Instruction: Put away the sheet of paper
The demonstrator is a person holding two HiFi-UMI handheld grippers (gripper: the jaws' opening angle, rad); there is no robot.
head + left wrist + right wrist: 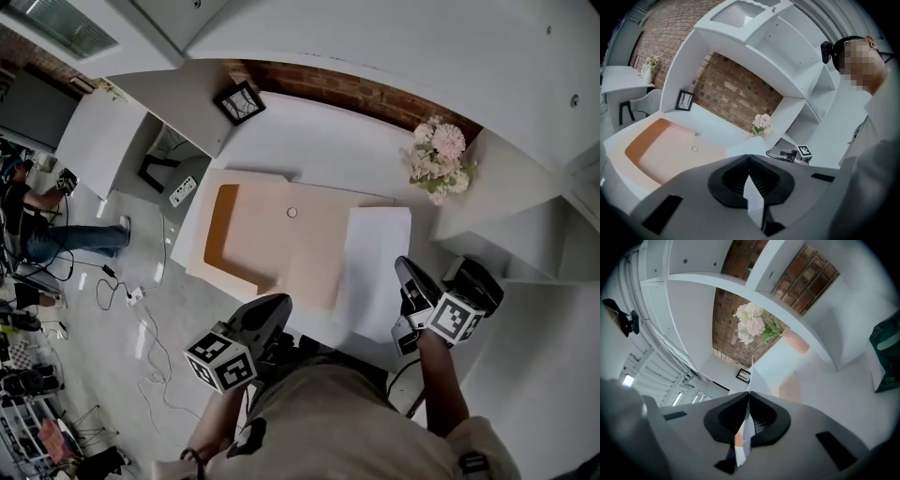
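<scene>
1. The right hand-held gripper (748, 399) is clamped on the sheet of paper (373, 262), pinching its right long edge close to the near corner. One pinch at one edge is the main risk. Once lifted, the free far end would likely sag and could fold or crease.
2. The left hand-held gripper (749, 161) has its jaws together on nothing I can identify, and it sits apart from the sheet. That side has no support.
3. The sheet lies on the white surface (319, 141), its left edge against the open folder (281, 234). Dragging it across could snag it on the folder's edge.
4. The flowers (439, 155) stand near the far right corner, and a wide swing might brush them.
5. The sheet's long axis runs from the person toward the brick wall, slightly tilted. Its near short edge seems to reach the surface's front edge.
</scene>
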